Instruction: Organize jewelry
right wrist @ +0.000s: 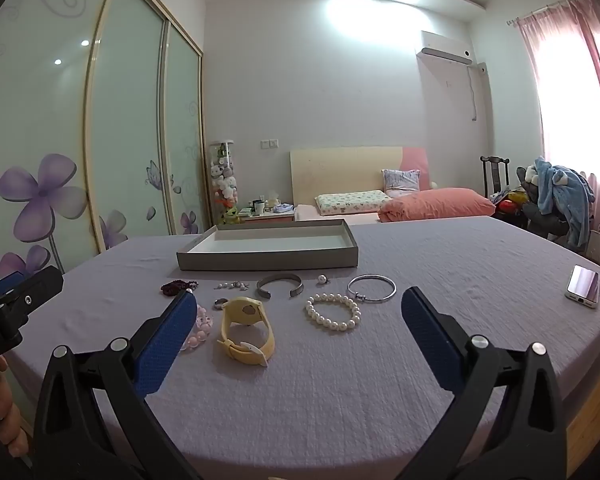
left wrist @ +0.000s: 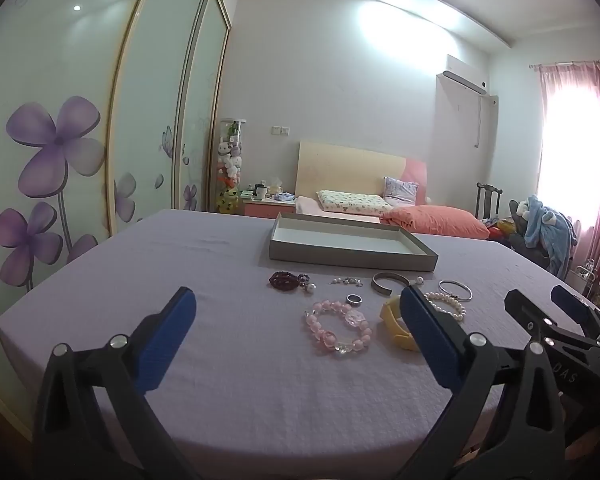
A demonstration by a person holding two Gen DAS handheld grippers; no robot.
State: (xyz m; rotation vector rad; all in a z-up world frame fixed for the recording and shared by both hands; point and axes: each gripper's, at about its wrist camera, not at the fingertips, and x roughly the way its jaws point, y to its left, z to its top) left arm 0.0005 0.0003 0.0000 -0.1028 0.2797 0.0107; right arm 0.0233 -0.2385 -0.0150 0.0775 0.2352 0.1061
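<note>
Jewelry lies on a lilac cloth before an empty grey tray. In the left wrist view: pink bead bracelet, yellow watch, ring, dark red bead bracelet, silver cuff, pearl bracelet, thin bangle. In the right wrist view: yellow watch, pearl bracelet, bangle, cuff, ring. My left gripper and right gripper are open and empty, short of the jewelry.
A phone lies on the cloth at the right. Small earrings and a pearl stud lie near the tray. Behind are a bed with an orange pillow, a wardrobe at left, and a chair with clothes.
</note>
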